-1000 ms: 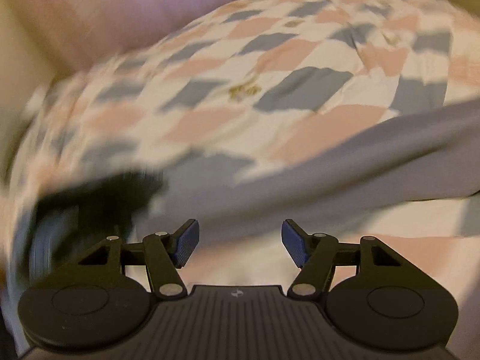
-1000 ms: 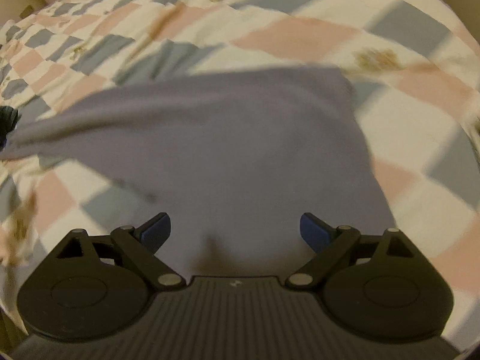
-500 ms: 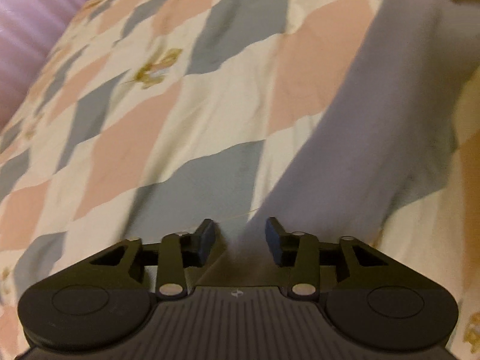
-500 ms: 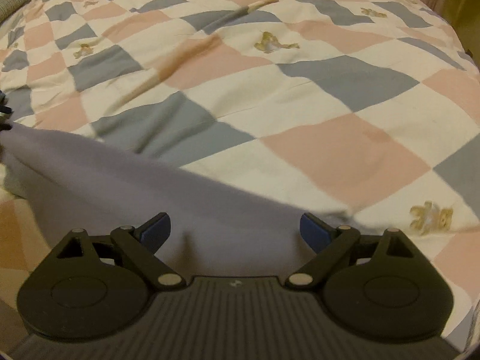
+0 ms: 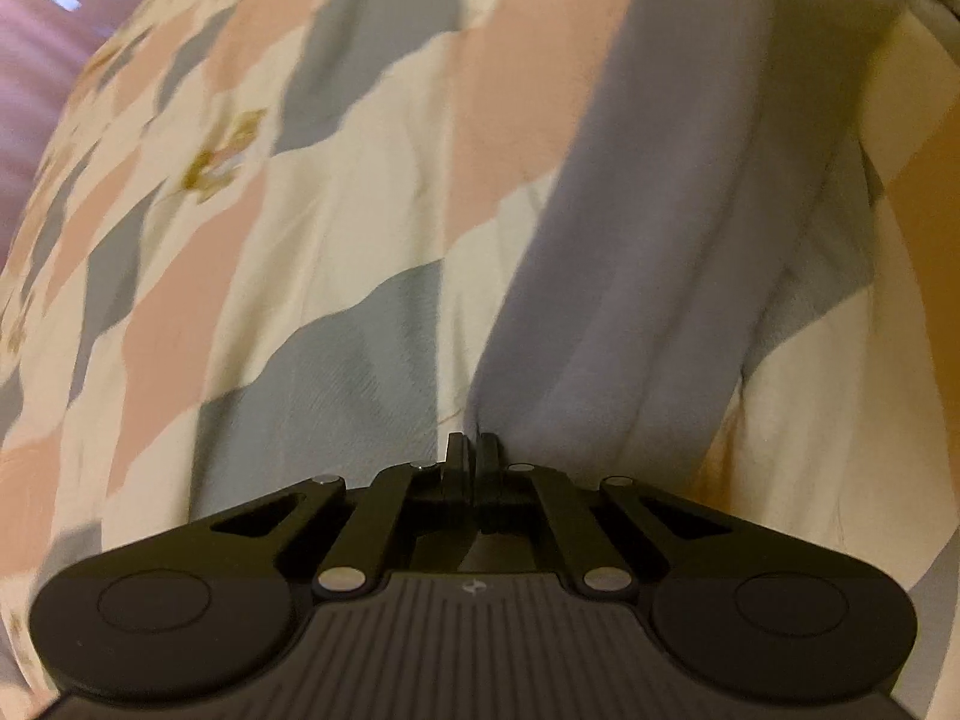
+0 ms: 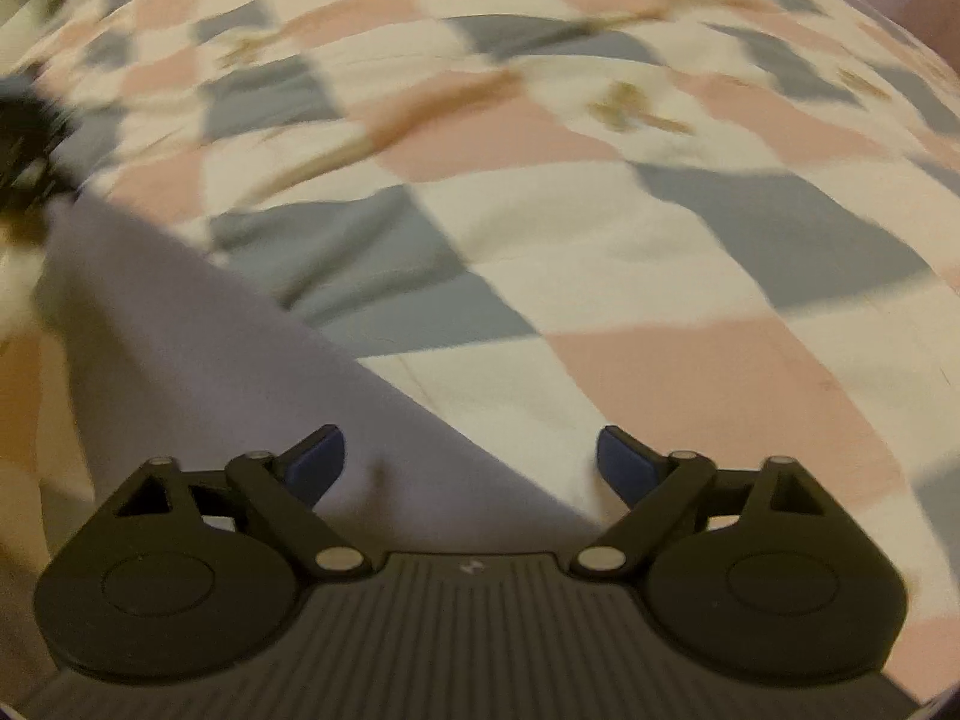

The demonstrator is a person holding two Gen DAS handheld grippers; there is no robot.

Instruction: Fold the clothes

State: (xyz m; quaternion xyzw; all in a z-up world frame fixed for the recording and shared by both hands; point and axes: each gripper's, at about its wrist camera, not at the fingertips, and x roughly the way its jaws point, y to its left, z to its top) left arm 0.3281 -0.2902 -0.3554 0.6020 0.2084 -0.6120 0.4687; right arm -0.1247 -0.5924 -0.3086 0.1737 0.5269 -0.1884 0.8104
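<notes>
A lavender-grey garment point(image 5: 648, 252) lies stretched across a checked bedspread. In the left wrist view my left gripper point(image 5: 472, 443) points down at the garment's near end, shut on a pinch of its cloth. In the right wrist view the same garment point(image 6: 198, 348) runs from the far left to under my right gripper point(image 6: 471, 450). Its jaws are closing but still stand wide, with the garment's edge between them and the pads not pressing on it. The other gripper shows as a dark blur point(image 6: 24, 150) at the garment's far end.
The bedspread point(image 6: 630, 228) has pink, blue-grey and cream diamonds with small gold bear prints point(image 5: 216, 159). It fills both views. A pale purple curtain or wall point(image 5: 36, 18) lies beyond the bed's edge at the upper left.
My left gripper sank onto the garment's end and closed on it. My right gripper swept along the garment's edge and its jaws narrowed a little.
</notes>
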